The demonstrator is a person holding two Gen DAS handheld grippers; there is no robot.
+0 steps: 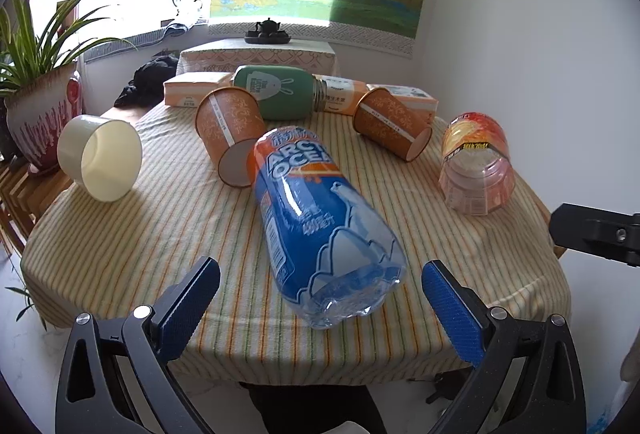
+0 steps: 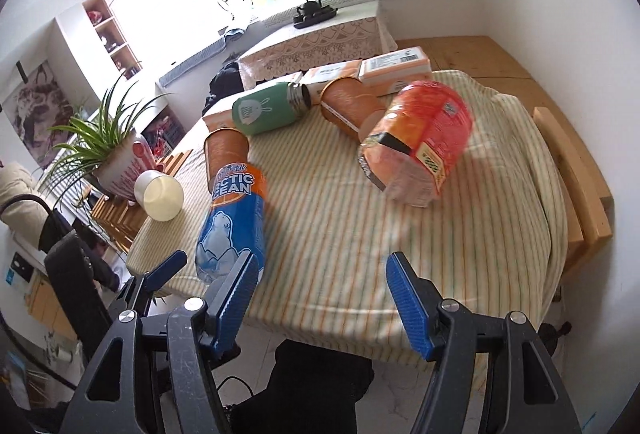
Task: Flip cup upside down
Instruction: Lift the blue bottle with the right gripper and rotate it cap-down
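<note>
Only right-wrist view: wooden bench (image 2: pixel 576 169) beyond striped tablecloth (image 2: pixel 460 234).

Blue plastic bottle (image 1: pixel 320 222) label: "ARCTIC OCEAN"; other print unreadable.

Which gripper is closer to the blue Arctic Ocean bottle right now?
Left. The left gripper, jaws open, straddles the base of the blue bottle without touching. The right gripper, also open, sits off to the bottle's right.

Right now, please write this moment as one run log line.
left claw: open, around blue bottle base | right claw: open, empty | white cup: lying on side | flip: not begun
</note>
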